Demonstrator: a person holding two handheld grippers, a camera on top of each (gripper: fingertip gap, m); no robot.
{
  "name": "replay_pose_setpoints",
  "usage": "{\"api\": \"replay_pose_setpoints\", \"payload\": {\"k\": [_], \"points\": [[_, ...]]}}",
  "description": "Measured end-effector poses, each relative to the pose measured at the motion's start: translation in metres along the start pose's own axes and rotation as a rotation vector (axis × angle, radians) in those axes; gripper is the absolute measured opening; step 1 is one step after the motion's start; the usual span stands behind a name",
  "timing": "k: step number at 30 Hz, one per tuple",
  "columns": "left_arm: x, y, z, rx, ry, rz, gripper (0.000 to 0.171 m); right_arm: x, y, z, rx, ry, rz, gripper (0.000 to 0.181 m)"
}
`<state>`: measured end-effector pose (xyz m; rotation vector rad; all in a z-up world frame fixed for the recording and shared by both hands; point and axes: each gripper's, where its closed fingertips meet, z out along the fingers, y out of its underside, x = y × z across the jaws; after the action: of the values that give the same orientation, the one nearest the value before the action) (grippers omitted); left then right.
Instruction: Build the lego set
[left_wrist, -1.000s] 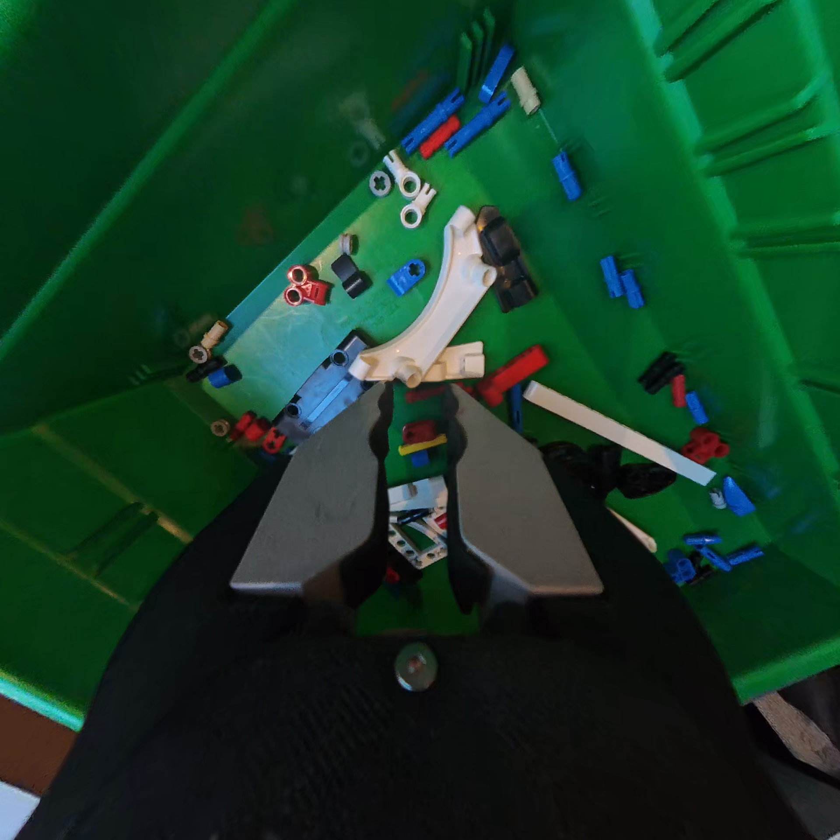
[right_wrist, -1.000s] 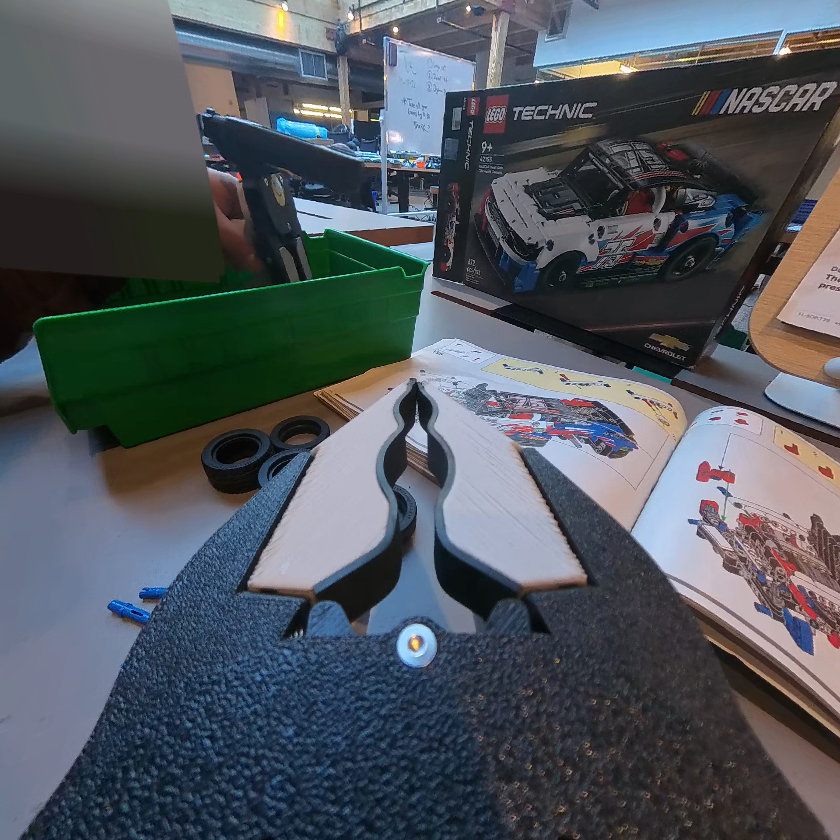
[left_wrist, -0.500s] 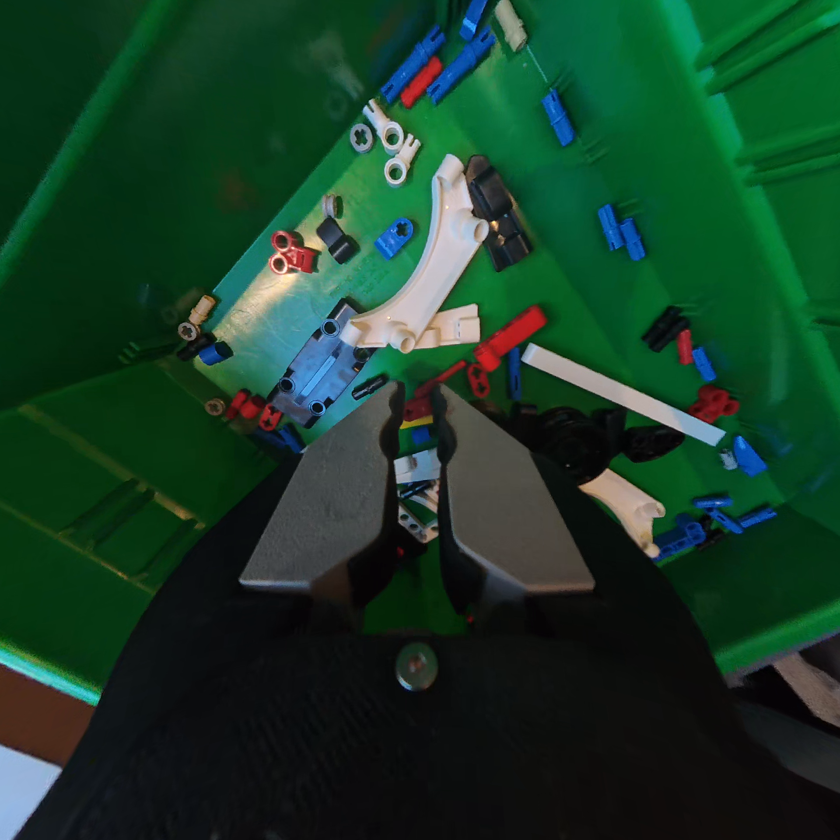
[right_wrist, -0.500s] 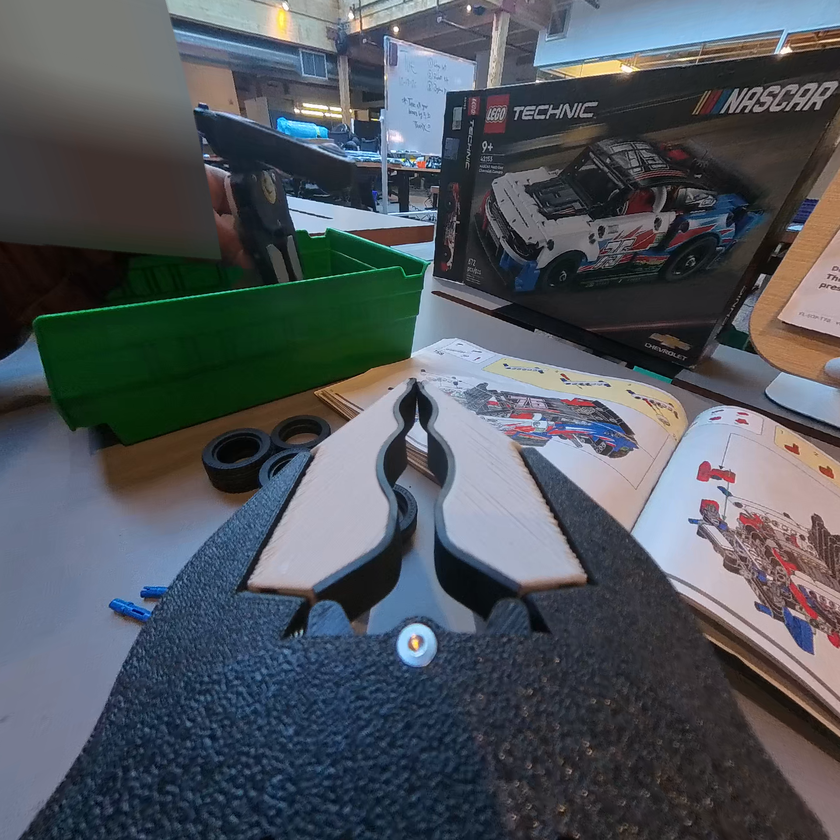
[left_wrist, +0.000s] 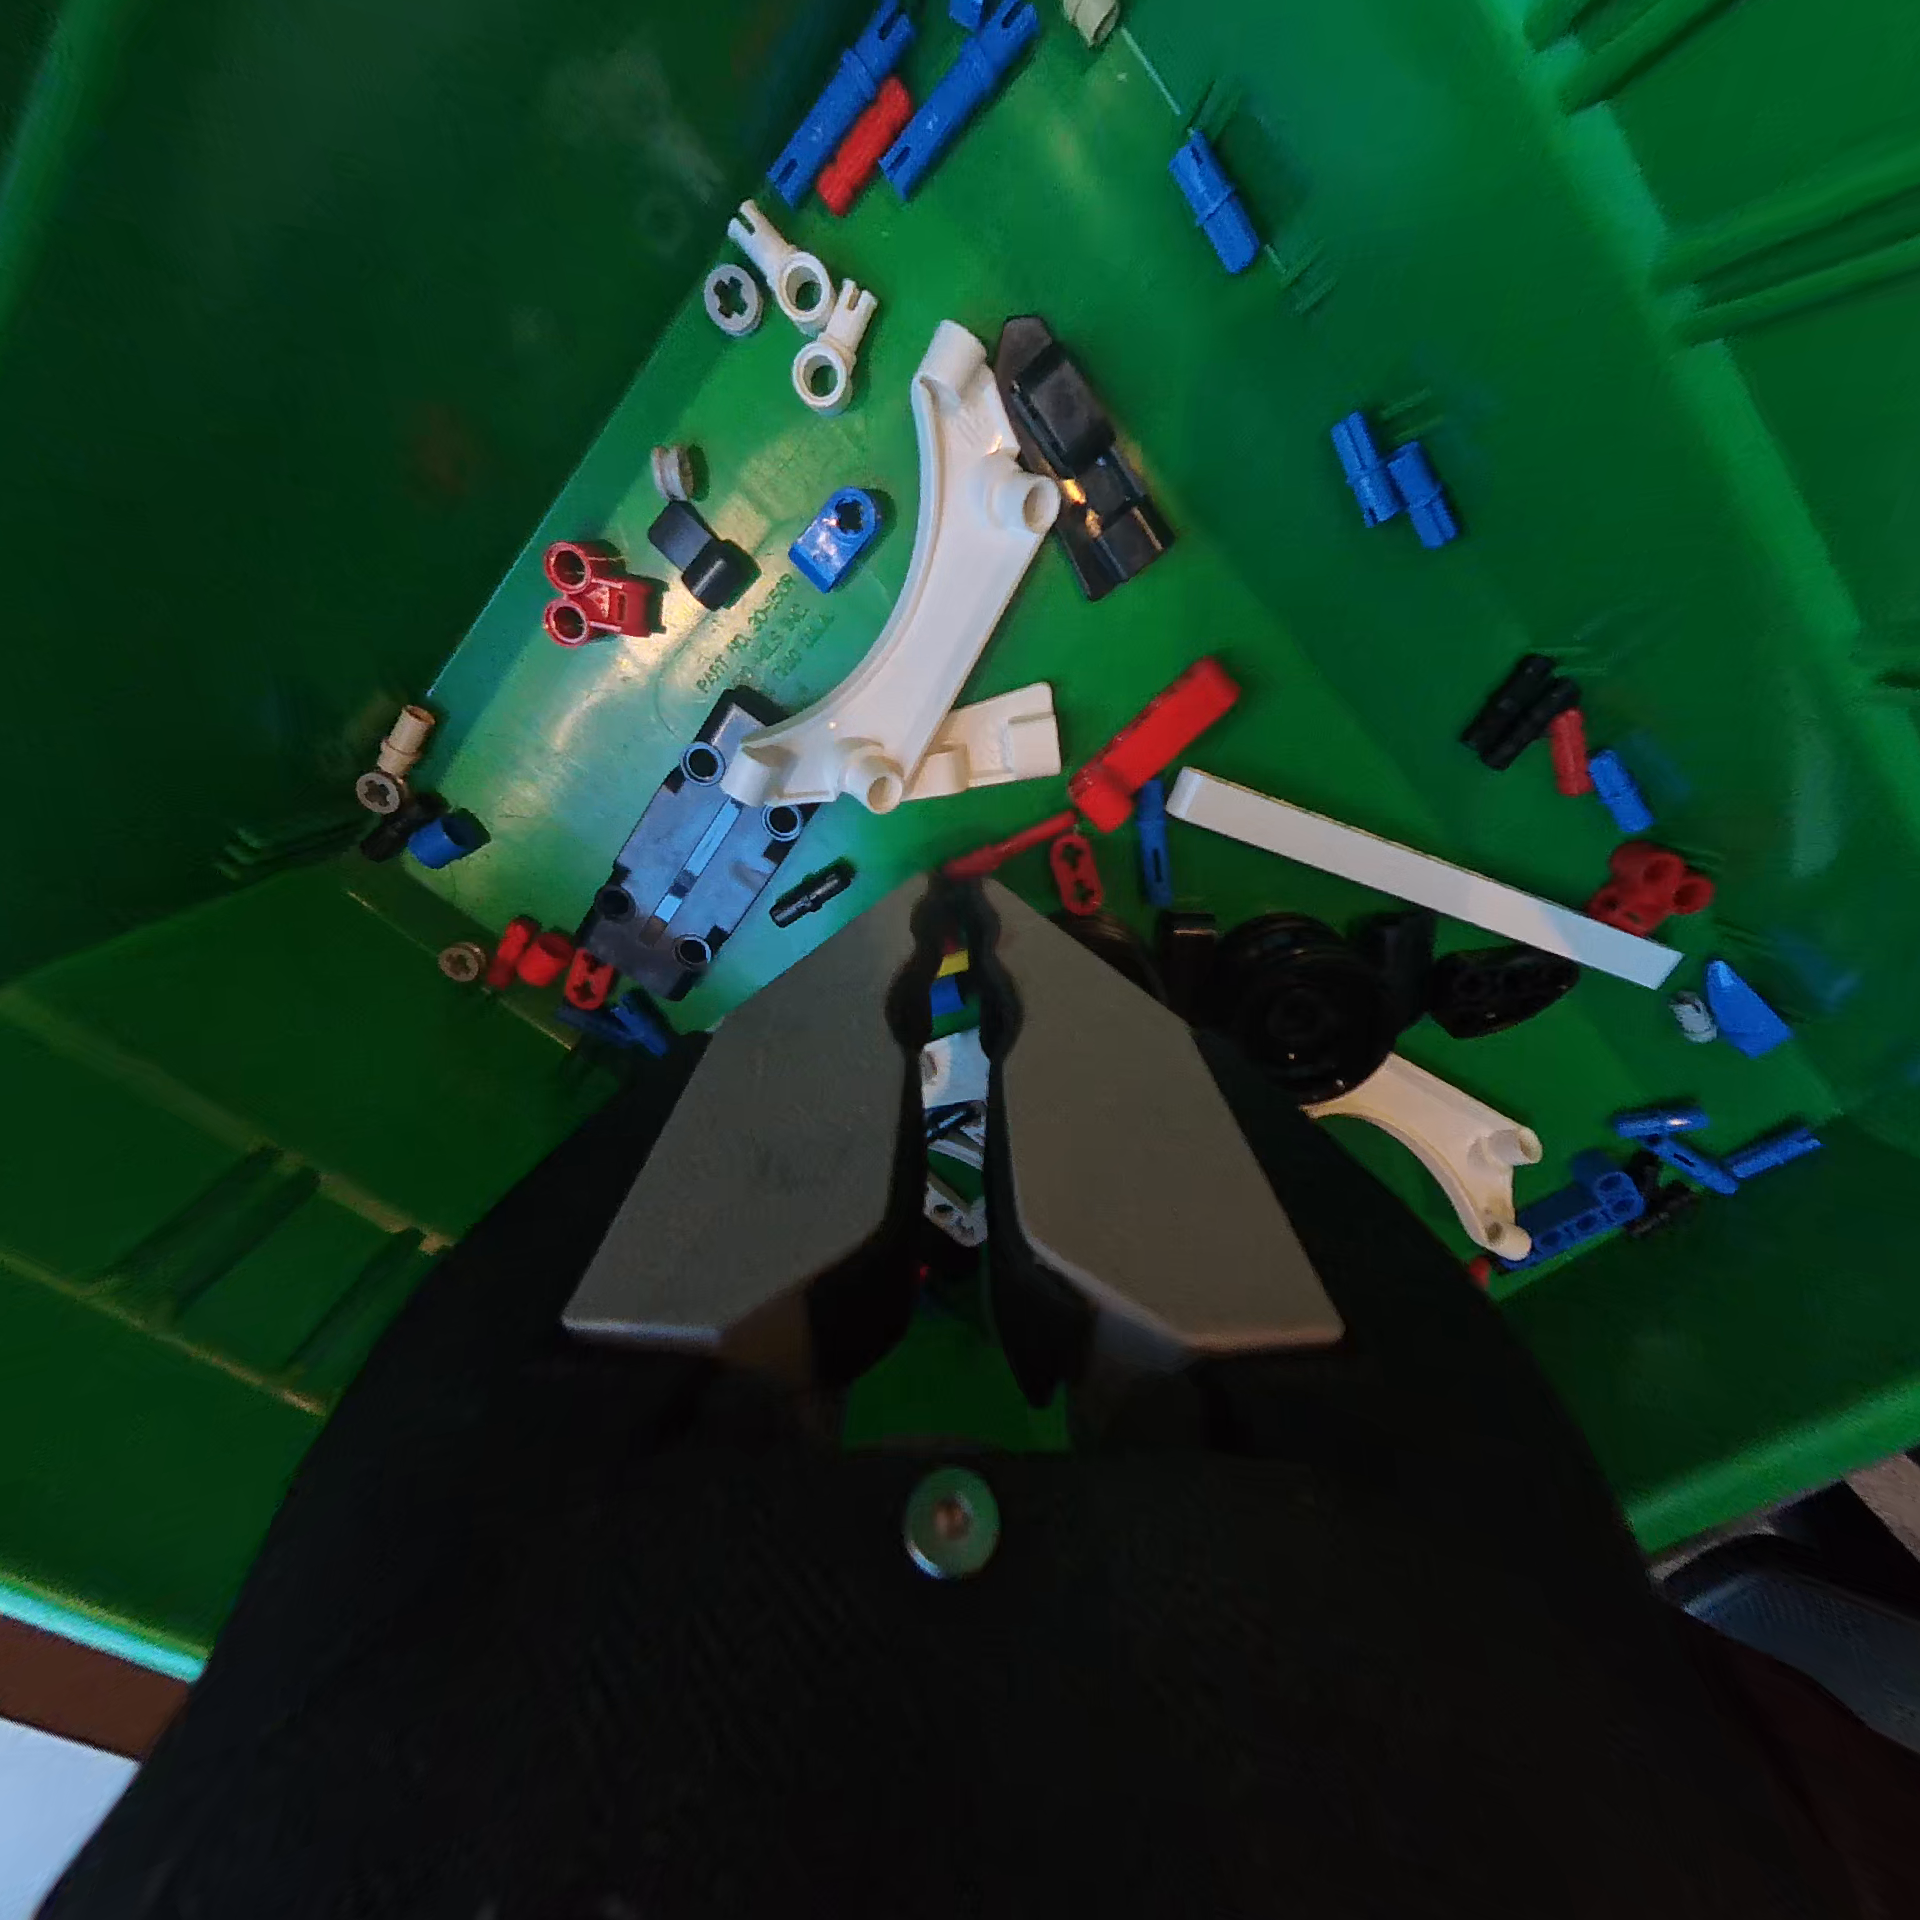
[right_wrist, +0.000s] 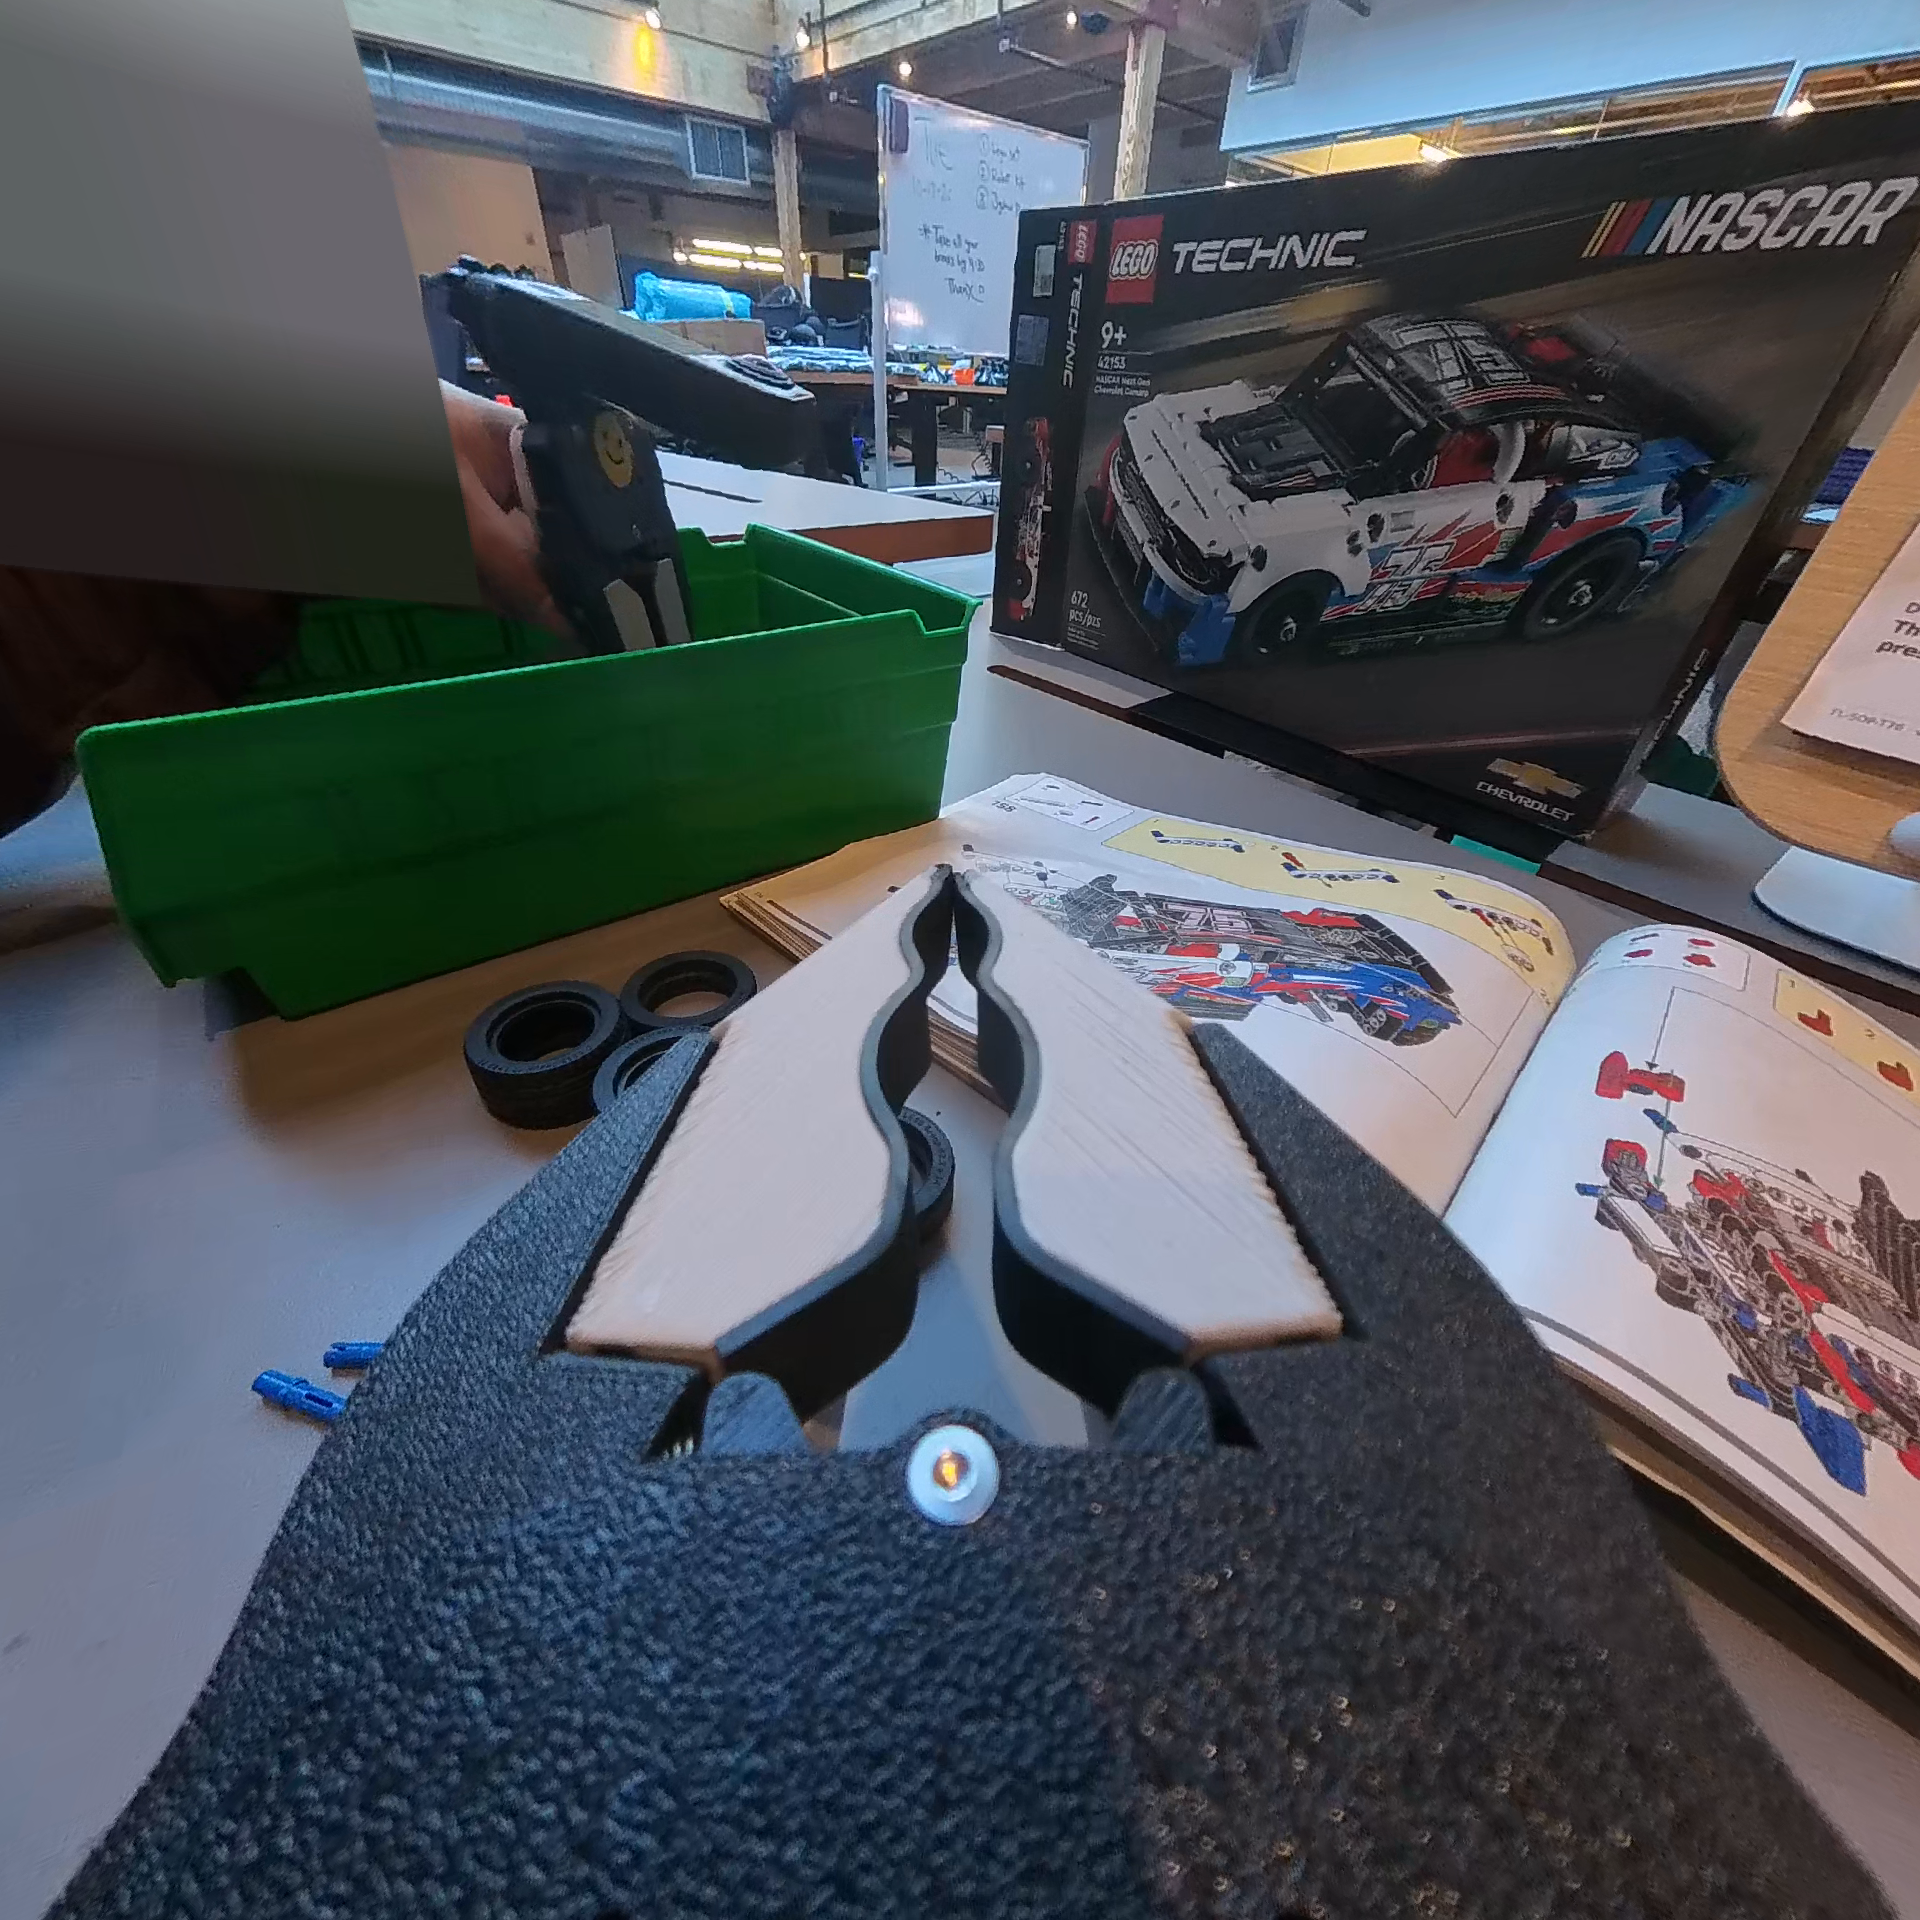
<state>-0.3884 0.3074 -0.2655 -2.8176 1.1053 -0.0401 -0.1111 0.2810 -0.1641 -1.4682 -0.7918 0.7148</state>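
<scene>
Left wrist view shows the left gripper inside the green bin, fingertips nearly together at a thin red axle among loose Lego pieces, moulded lettering on the floor. Only the right wrist view shows the printed set box, open instruction booklet, black tyres and right gripper, tips touching, empty.

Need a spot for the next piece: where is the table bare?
Bare table lies left of the tires, in front of the green bin, apart from two blue pins. The manual crowds the right.

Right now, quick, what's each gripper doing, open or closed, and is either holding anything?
Left gripper: closed on a thin red piece inside the green bin.
Right gripper: closed, holding nothing, above the instruction booklet.
</scene>
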Motion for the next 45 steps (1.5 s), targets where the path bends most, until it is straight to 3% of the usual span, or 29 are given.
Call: {"api": "replay_pose_setpoints", "payload": {"k": [5, 10, 13, 16, 19, 22, 26, 30, 35, 41, 45], "points": [[0.000, -0.004, -0.006, 0.028, 0.001, -0.007, 0.000, -0.001, 0.000, 0.000, 0.000, -0.003, -0.003, 0.000], [-0.010, 0.001, -0.031, 0.081, -0.057, -0.046, 0.001, -0.001, 0.000, 0.000, -0.003, -0.001, -0.006, 0.000], [-0.016, 0.001, -0.061, 0.183, -0.103, -0.103, 0.001, 0.001, 0.001, 0.001, -0.008, 0.008, -0.005, 0.000], [-0.011, -0.006, -0.103, 0.363, -0.146, -0.165, 0.000, 0.002, 0.000, 0.001, -0.006, 0.026, -0.011, 0.000], [0.021, -0.024, -0.144, 0.517, -0.153, -0.170, 0.000, 0.004, -0.001, -0.001, 0.004, 0.046, -0.022, 0.000], [0.091, -0.052, -0.161, 0.554, -0.128, -0.021, 0.000, 0.011, -0.005, -0.005, 0.026, 0.078, -0.010, 0.000], [0.199, -0.089, -0.135, 0.511, -0.039, 0.182, 0.000, 0.027, -0.012, -0.016, 0.074, 0.147, 0.031, 0.000], [0.257, -0.111, -0.065, 0.386, 0.026, 0.210, 0.000, 0.035, -0.013, -0.022, 0.083, 0.172, 0.054, 0.000], [0.259, -0.105, 0.010, 0.226, 0.009, 0.104, 0.000, 0.029, -0.010, -0.024, 0.057, 0.153, 0.034, 0.000], [0.263, -0.108, 0.000, 0.320, 0.042, 0.016, 0.007, 0.011, 0.010, -0.024, -0.083, 0.021, 0.130, 0.000], [0.263, -0.101, -0.014, 0.383, 0.060, -0.004, 0.007, -0.020, 0.036, -0.027, -0.299, -0.136, 0.139, 0.003]]}}
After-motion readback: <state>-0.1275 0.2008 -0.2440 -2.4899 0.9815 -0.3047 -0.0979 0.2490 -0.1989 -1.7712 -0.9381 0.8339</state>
